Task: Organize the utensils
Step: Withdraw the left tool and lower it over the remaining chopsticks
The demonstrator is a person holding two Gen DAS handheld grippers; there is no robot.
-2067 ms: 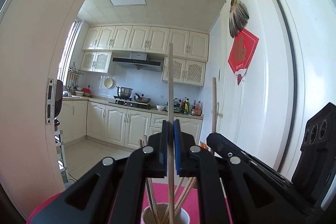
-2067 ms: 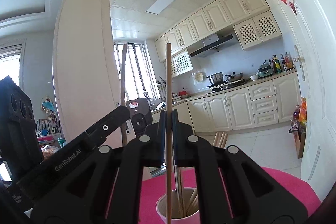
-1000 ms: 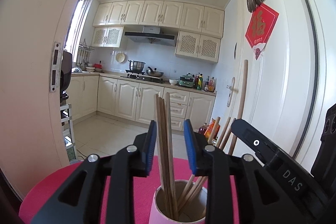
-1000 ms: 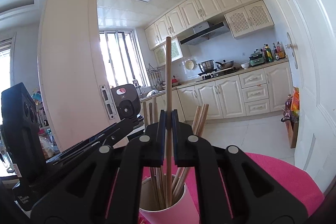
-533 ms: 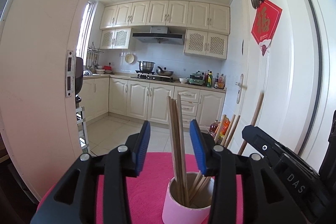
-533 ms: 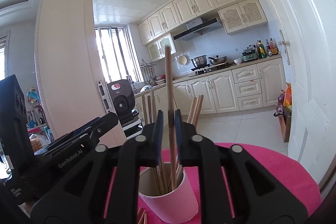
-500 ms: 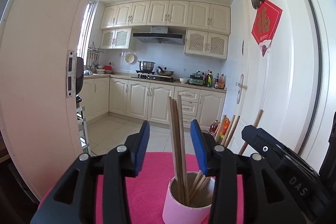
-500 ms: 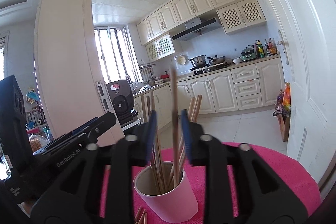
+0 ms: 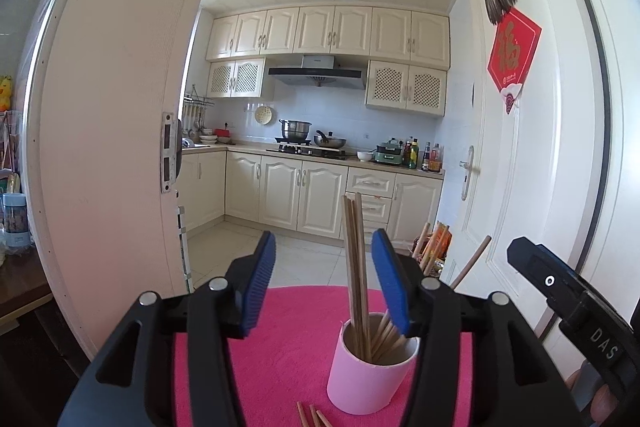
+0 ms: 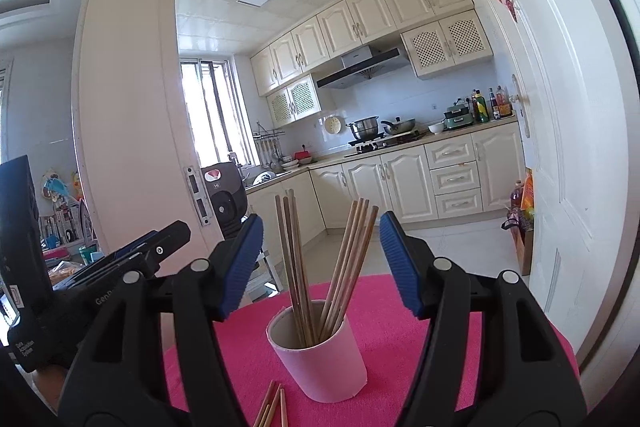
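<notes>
A pink cup [image 9: 368, 383] [image 10: 320, 359] stands on a pink mat [image 9: 288, 347] [image 10: 400, 327] and holds several wooden chopsticks [image 9: 356, 267] [image 10: 296, 267] upright, in two leaning bundles. My left gripper [image 9: 322, 243] hangs back from the cup. Its jaws are opening, and no pad touches the chopsticks seen beyond them. My right gripper [image 10: 320, 223] is open, short of the cup, with nothing gripped. A few loose chopsticks [image 9: 312, 415] [image 10: 274, 403] lie on the mat in front of the cup. Each view shows the other gripper at its edge.
The mat covers a small round table whose far edge lies just behind the cup. A white door [image 9: 520, 187] stands close on the right and a cream door leaf [image 9: 112, 147] on the left. The kitchen floor and cabinets lie beyond.
Both grippers have let go of their chopsticks, which now stand in the cup. Both sets of jaws have spread wide and both grippers have drawn back from the cup.
</notes>
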